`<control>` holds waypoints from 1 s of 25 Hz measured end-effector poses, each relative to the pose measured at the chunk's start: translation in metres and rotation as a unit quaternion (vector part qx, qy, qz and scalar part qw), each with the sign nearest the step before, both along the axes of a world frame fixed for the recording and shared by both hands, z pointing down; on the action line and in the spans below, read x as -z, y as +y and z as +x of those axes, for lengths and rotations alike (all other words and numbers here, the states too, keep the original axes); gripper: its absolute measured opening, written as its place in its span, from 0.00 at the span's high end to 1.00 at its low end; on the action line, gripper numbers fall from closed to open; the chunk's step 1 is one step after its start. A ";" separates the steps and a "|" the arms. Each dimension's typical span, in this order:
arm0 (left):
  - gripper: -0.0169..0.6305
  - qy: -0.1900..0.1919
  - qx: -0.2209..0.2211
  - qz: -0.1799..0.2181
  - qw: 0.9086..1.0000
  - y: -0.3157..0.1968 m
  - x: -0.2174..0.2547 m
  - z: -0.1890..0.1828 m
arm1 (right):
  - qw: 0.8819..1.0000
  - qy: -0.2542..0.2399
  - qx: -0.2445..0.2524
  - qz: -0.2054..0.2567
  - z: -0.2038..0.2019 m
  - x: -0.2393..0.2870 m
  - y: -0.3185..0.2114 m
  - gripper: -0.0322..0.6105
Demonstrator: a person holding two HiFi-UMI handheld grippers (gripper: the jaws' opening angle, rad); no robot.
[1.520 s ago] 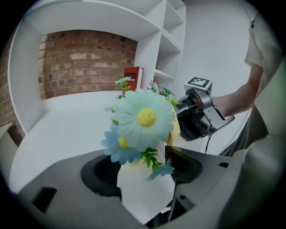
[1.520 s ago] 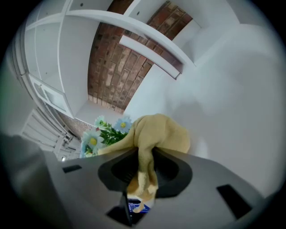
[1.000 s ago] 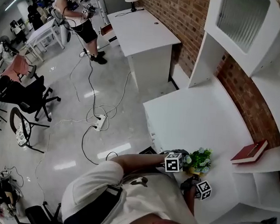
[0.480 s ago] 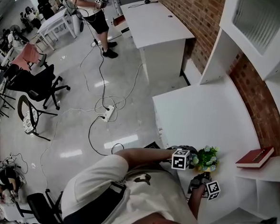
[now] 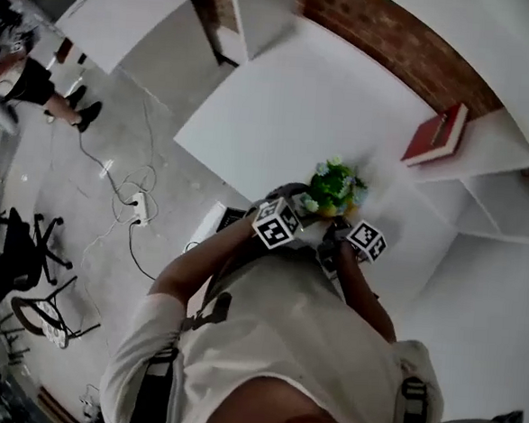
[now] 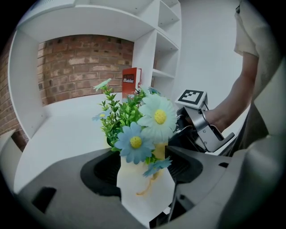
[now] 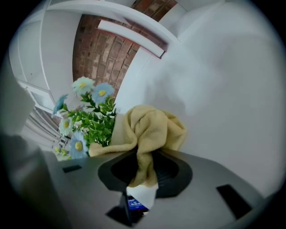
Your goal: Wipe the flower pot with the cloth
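Your left tool (image 6: 144,166) clenches on the flower pot (image 6: 144,190), both jaws pressing its pale sides, over the near part of the white table (image 5: 299,109). Your right tool (image 7: 145,169) grasps the yellow cloth (image 7: 149,129), which bunches up just beside the pot's flowers (image 7: 102,93).

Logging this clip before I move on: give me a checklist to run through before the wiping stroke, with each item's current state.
1. Left gripper shut on flower pot: ok.
2. Right gripper shut on yellow cloth: ok.
3. Cloth touching the pot's wall: cannot tell; it is bunched beside the flowers.
4. Red book away from both grippers: ok.
5. Pot standing on white desk: cannot tell.
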State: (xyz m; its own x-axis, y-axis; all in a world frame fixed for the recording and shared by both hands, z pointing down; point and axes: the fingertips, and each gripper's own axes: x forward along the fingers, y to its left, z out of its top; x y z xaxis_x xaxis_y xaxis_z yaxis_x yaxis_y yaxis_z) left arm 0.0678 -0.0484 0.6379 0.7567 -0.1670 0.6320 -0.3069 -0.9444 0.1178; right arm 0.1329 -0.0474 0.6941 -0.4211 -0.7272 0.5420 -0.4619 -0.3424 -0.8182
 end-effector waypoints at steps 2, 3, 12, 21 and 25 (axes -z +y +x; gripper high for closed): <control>0.49 -0.004 0.003 -0.006 1.000 -0.005 0.008 -0.001 | 1.000 -0.007 0.008 -0.015 -0.001 0.009 -0.003 0.79; 0.49 -0.007 0.006 -0.008 1.000 -0.010 0.009 0.002 | 1.000 -0.009 0.014 -0.020 0.004 0.011 -0.007 0.79; 0.47 -0.036 -0.037 -0.003 0.999 -0.052 0.004 0.010 | 0.997 -0.047 -0.040 0.044 0.064 0.047 -0.026 0.79; 0.47 -0.037 -0.027 -0.001 0.999 -0.030 -0.023 0.065 | 0.997 -0.066 -0.046 0.004 0.064 0.006 0.005 0.79; 0.47 -0.035 0.005 0.008 0.999 -0.027 -0.019 0.039 | 0.997 -0.069 -0.011 -0.013 0.027 0.002 0.002 0.79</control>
